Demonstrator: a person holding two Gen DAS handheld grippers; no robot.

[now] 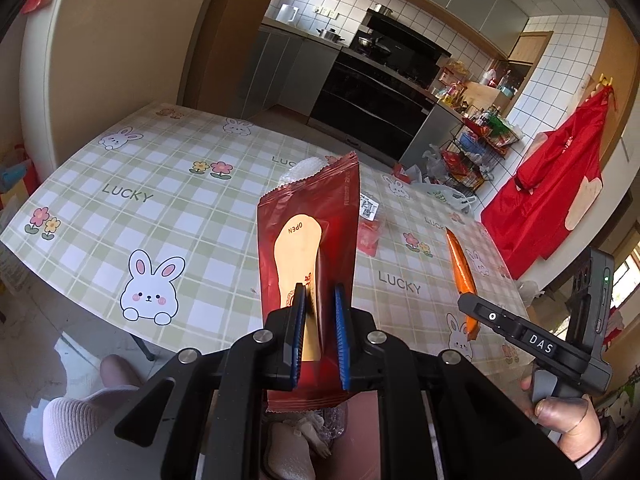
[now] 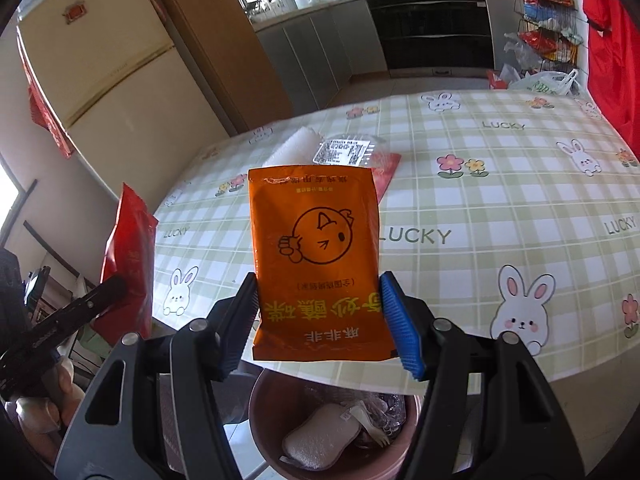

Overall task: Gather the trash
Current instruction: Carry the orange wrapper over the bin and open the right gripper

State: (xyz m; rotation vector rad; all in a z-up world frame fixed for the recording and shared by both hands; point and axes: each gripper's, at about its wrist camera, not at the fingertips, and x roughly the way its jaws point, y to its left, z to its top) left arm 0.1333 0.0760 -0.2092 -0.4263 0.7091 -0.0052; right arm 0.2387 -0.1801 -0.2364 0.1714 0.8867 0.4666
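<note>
While both packets stand upright in my claws, the pink bin [image 2: 260,408] sits straight below them. My right gripper [image 2: 320,320] pinches the orange packet [image 2: 316,256] by its side edges; my left gripper [image 1: 319,336] clamps the red wrapper [image 1: 310,240]. Right looks more squarely over the bin, I'd say.

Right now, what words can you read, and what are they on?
"OPEN": red wrapper in the left tongs.
"LUCKY": checked tablecloth.
"DAS": body of the right tongs.
Chinese print on the orange packet in the right tongs: can't read it reliably.
White label on the clear box: too small.
</note>
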